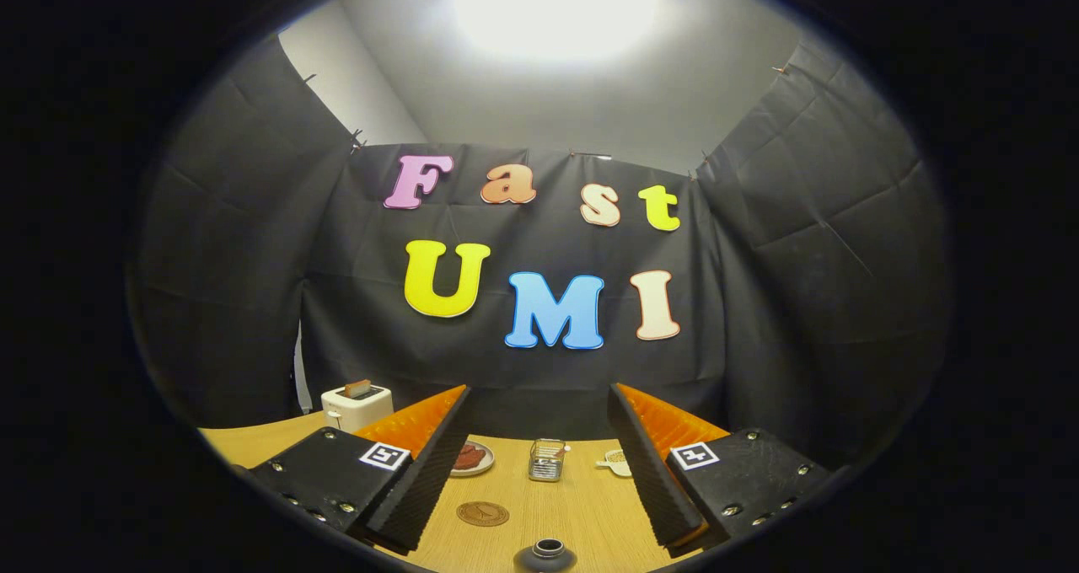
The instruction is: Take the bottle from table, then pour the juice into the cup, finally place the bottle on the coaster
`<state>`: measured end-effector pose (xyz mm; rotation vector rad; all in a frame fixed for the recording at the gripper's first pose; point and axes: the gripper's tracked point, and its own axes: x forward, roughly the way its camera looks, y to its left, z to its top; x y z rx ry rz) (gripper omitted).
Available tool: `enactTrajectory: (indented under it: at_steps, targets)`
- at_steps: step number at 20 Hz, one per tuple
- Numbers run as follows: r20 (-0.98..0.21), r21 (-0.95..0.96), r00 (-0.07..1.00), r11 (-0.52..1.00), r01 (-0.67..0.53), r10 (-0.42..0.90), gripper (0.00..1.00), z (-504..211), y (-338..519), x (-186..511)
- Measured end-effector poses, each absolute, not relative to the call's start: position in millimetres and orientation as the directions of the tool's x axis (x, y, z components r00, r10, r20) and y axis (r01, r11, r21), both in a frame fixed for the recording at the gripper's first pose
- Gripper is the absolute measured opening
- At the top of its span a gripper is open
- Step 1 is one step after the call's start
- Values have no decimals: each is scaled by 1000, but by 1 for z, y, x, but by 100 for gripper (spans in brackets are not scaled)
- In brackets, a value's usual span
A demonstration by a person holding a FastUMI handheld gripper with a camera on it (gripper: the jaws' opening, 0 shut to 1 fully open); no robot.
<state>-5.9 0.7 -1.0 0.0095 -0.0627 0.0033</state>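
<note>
while the gripper [539, 438] gapes wide holding nothing, a bottle [545, 555] stands between its fingers, coaster [483, 514] beyond.

No words or numbers can be made out on anything on the table. The gripper [539, 392], its fingers spread wide with nothing between them, carries two square black-and-white coded signs, the left marker [384, 456] and the right marker [693, 455], one on each finger's base, patterns rather than letters. The round coaster [483, 514] between the fingers bears a faint stamped emblem, too small to read.
</note>
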Motion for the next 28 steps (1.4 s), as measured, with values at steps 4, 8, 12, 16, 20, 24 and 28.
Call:
enactTrajectory:
  at_steps: [4,8,12,16,20,24,28]
  targets:
    - [44,23,999,999,-29,28,97,-17,3,-9]
    - [32,43,999,999,-26,25,97,-35,-7,-11]
    - [1,41,1000,999,-31,31,97,-61,-12,-10]
    - [-60,39,997,998,-52,54,97,-94,-11,-9]
    - [-123,22,989,996,-82,84,97,-129,-6,-11]
    - [-192,36,977,995,-91,96,97,-166,-9,-13]
    - [-230,60,968,994,-92,104,97,-190,-12,-16]
